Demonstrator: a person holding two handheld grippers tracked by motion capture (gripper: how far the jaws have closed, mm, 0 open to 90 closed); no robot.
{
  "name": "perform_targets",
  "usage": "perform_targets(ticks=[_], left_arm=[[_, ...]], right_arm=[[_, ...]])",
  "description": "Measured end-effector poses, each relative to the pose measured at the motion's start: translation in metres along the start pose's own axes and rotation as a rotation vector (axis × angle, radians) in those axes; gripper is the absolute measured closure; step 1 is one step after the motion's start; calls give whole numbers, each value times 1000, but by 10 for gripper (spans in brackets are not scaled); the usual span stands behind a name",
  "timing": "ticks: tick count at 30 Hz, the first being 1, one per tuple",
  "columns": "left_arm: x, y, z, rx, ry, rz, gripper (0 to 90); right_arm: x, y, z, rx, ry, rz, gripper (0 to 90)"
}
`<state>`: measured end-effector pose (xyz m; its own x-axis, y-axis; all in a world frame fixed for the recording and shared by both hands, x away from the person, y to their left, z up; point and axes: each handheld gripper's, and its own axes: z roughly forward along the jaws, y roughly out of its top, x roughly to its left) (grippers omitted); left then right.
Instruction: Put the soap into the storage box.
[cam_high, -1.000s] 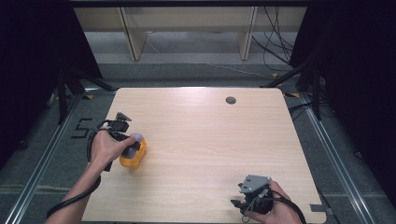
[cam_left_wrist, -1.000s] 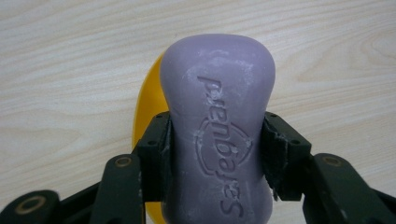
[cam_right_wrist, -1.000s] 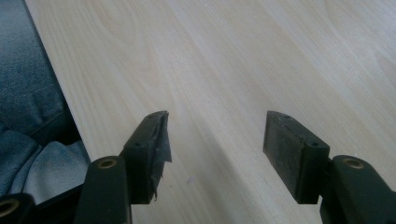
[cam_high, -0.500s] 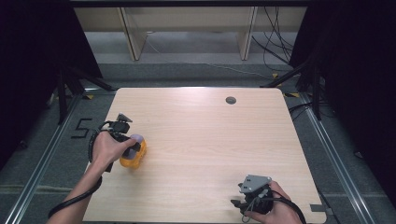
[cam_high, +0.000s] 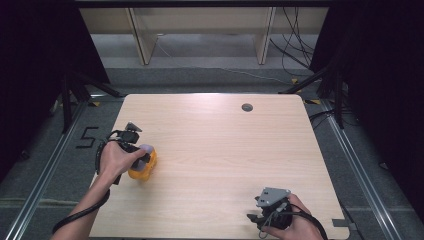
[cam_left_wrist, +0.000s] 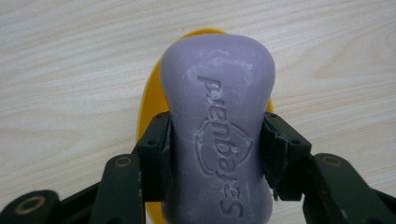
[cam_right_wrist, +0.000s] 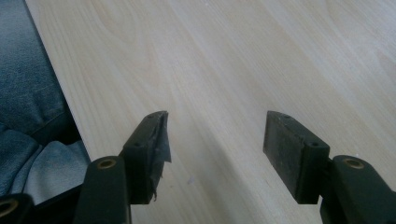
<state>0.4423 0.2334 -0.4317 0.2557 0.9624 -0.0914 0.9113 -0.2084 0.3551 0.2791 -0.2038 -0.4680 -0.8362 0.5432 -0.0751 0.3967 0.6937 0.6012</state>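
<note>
- Since a second ago nothing has shifted: our left gripper (cam_left_wrist: 217, 154) keeps its jaws pinching the purple soap bar (cam_left_wrist: 217, 121) by its sides, right over the yellow soap dish (cam_left_wrist: 152, 107) near the left edge of the table (cam_high: 225, 145)
- Our right gripper (cam_right_wrist: 215, 135) rests at the near right corner, jaws spread and empty
- That pause suggests we are about to let go, or to lift the bar

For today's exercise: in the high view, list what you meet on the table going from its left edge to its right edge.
Left gripper clamped on the purple soap bar above the yellow dish → small dark hole at the table's far edge → right gripper, jaws open, near the front edge.
</note>
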Motion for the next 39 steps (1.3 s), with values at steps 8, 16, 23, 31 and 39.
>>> perform_targets(ticks=[8, 16, 23, 31, 39], left_arm=[[0, -1, 4, 14, 8, 0, 488], [0, -2, 9, 17, 11, 11, 488], [0, -2, 11, 25, 10, 16, 487], [0, -3, 15, 17, 24, 24, 487], [1, -3, 17, 26, 24, 14, 486]], right_arm=[[0, 0, 0, 2, 1, 1, 406], [1, 0, 0, 4, 3, 7, 405], [1, 0, 0, 5, 4, 7, 405], [1, 0, 0, 4, 4, 1, 403], [1, 0, 0, 6, 5, 7, 401]])
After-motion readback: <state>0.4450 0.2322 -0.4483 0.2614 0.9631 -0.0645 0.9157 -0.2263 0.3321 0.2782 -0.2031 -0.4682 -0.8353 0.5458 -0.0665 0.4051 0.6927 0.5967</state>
